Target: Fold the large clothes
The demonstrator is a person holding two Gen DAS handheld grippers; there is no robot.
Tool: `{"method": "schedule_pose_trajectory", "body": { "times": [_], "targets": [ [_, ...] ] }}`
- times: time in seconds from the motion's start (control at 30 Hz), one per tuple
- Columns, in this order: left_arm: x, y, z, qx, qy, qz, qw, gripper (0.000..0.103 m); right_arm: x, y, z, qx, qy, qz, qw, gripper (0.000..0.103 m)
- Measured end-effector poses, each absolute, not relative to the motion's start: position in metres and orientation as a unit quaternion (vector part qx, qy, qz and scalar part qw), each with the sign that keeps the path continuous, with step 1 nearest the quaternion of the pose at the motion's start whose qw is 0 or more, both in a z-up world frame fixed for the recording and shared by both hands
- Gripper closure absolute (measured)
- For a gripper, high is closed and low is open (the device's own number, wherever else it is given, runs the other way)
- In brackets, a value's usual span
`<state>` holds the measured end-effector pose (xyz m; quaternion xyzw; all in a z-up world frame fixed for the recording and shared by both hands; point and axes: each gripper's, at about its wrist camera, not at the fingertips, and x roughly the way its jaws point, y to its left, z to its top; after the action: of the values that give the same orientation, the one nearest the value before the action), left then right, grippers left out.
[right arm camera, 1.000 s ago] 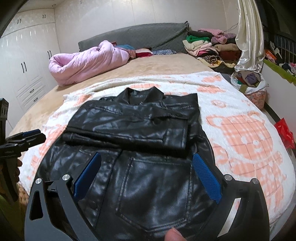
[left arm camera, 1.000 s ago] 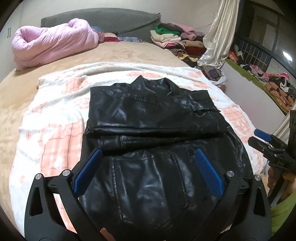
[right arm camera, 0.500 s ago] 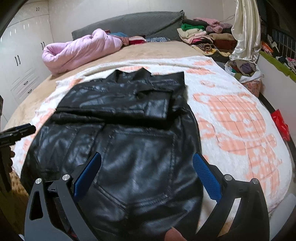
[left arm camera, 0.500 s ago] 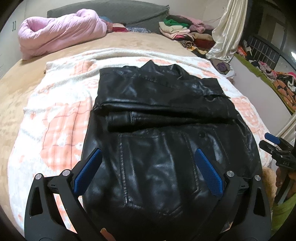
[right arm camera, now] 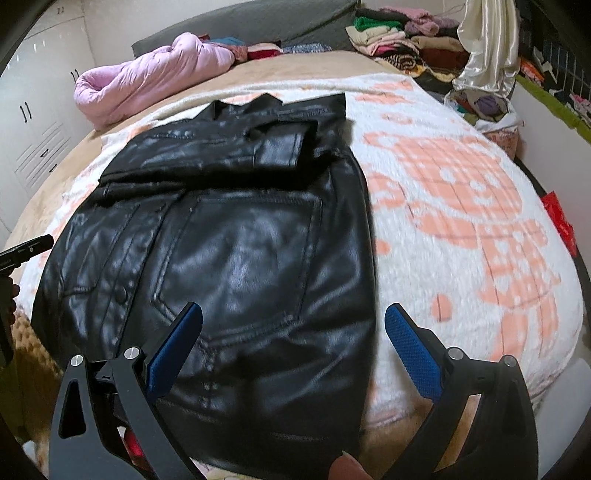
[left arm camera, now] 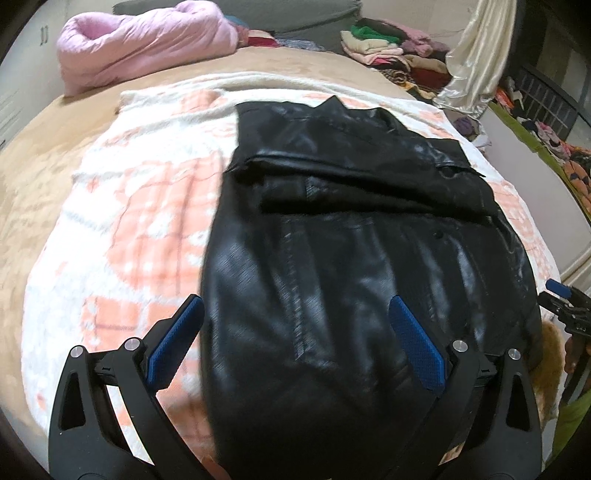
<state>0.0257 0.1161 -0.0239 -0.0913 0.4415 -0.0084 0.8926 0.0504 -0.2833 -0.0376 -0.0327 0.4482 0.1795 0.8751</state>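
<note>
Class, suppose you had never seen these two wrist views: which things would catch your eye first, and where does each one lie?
First, the shiny black leather jacket, spread flat on the white and orange blanket in the middle of the bed, its sleeves folded across the chest. Next, the open left gripper and open right gripper, poised over its near hem. Behind, a rolled pink quilt lies by the grey headboard.

Jacket: black leather jacket (right arm camera: 236, 258) lies flat on the white-and-orange blanket (right arm camera: 461, 221), sleeves folded across its upper part.
Right gripper (right arm camera: 293, 343): fingers spread wide over the jacket's near hem.
</note>
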Motion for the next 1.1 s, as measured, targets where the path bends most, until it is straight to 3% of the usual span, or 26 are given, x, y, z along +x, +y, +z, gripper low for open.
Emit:
{"method": "schedule_pose_trajectory", "body": {
  "times": [0.47, 0.57, 0.7, 0.97, 1.03, 1.1],
  "targets": [
    [-0.024, 0.142, -0.055, -0.111, 0.468, 0.002, 0.877, 0.01, 0.04, -0.294, -0.058, -0.024, 0.48, 0.203, 0.853, 0.005],
    [-0.027, 0.144, -0.06, -0.114, 0.474, -0.002, 0.873, 0.022, 0.038, -0.296, -0.063, -0.027, 0.488, 0.2, 0.849, 0.005],
    [-0.03, 0.137, -0.06, -0.11, 0.474, -0.025, 0.873, 0.051, 0.036, -0.301, -0.067, -0.028, 0.494, 0.196, 0.847, 0.005],
    [-0.031, 0.135, -0.064, -0.108, 0.482, -0.033, 0.869, 0.056, 0.033, -0.307, -0.081, 0.0, 0.526, 0.237, 0.817, 0.005],
    [-0.032, 0.133, -0.063, -0.11, 0.48, -0.032, 0.87, 0.068, 0.032, -0.307, -0.086, 0.003, 0.533, 0.24, 0.811, 0.005],
    [-0.033, 0.13, -0.061, -0.103, 0.474, -0.023, 0.874, 0.08, 0.029, -0.308, -0.085, -0.004, 0.527, 0.243, 0.814, 0.017]
  ]
}}
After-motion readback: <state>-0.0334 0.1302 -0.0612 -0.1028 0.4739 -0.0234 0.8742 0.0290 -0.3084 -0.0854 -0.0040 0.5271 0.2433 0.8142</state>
